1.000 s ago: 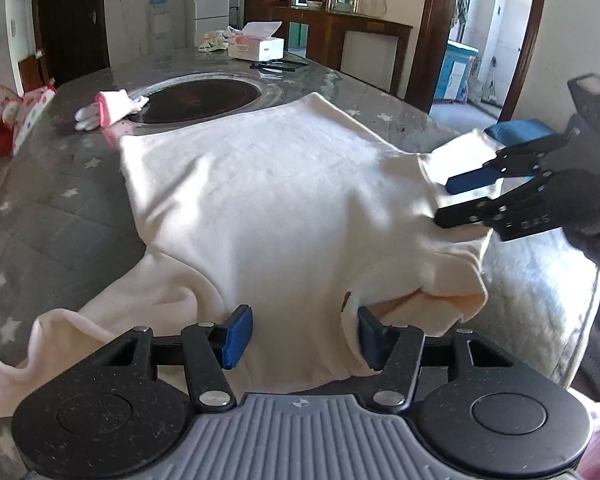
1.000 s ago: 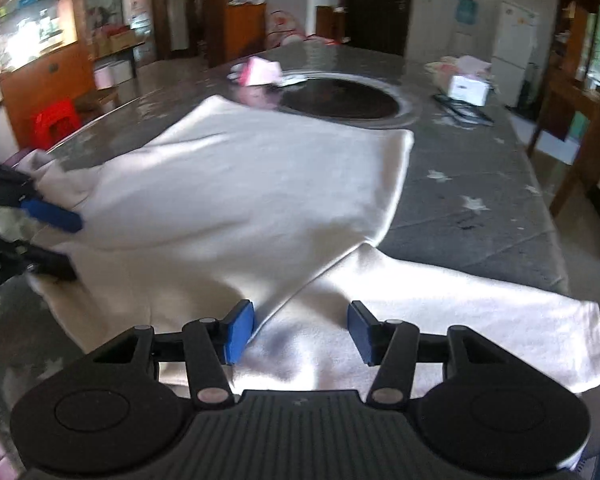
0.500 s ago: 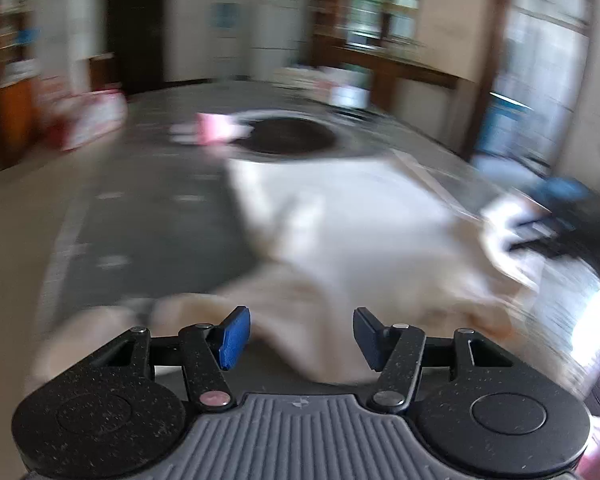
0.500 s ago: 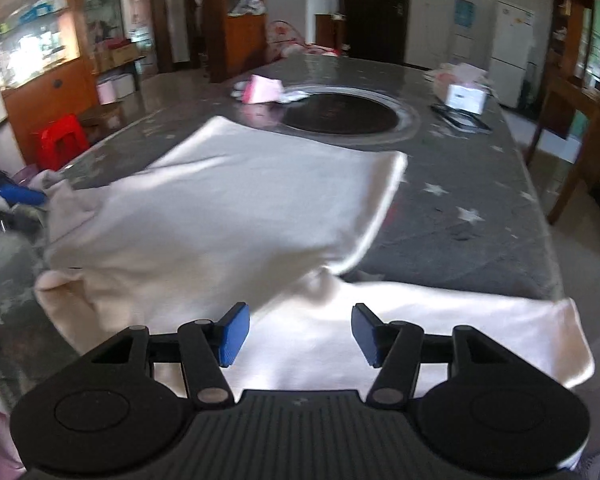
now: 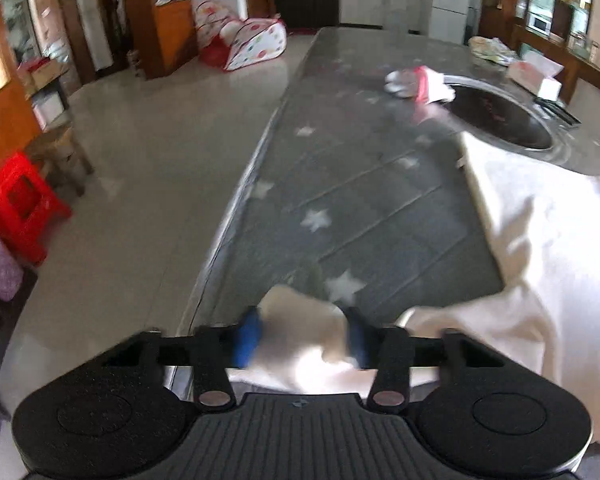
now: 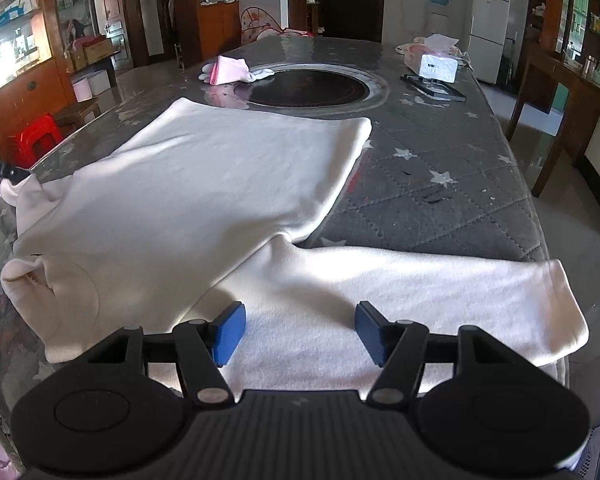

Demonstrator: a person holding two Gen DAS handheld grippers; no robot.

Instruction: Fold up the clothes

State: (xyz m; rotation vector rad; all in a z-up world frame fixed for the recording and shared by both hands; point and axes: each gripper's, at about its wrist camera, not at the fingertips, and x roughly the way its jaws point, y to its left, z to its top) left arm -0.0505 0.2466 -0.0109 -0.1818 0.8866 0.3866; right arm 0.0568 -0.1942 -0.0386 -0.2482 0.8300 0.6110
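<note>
A cream long-sleeved top point(image 6: 204, 184) lies spread flat on the grey star-patterned table point(image 6: 440, 200). One sleeve point(image 6: 440, 292) stretches right along the near edge. My right gripper point(image 6: 298, 330) hovers open just over that sleeve near the shoulder, with nothing pinched. In the blurred left wrist view the other sleeve's cuff point(image 5: 304, 320) lies between the blue pads of my left gripper point(image 5: 302, 336). Its jaws stand wide apart at the table's left corner. The top's body point(image 5: 552, 240) spreads to its right. The left gripper's tip point(image 6: 0, 168) shows by that cuff.
A dark round inset point(image 6: 304, 88) sits mid-table with pink-and-white gloves point(image 6: 232, 70) beside it. A tissue box point(image 6: 436, 64) and a black frame point(image 6: 432, 88) lie at the far right. Off the table's left edge are bare floor and a red stool point(image 5: 16, 204).
My left gripper swung left from the top's neckline to the left sleeve cuff, which now sits between its pads. The right gripper drew back slightly and stayed open over the right sleeve.
</note>
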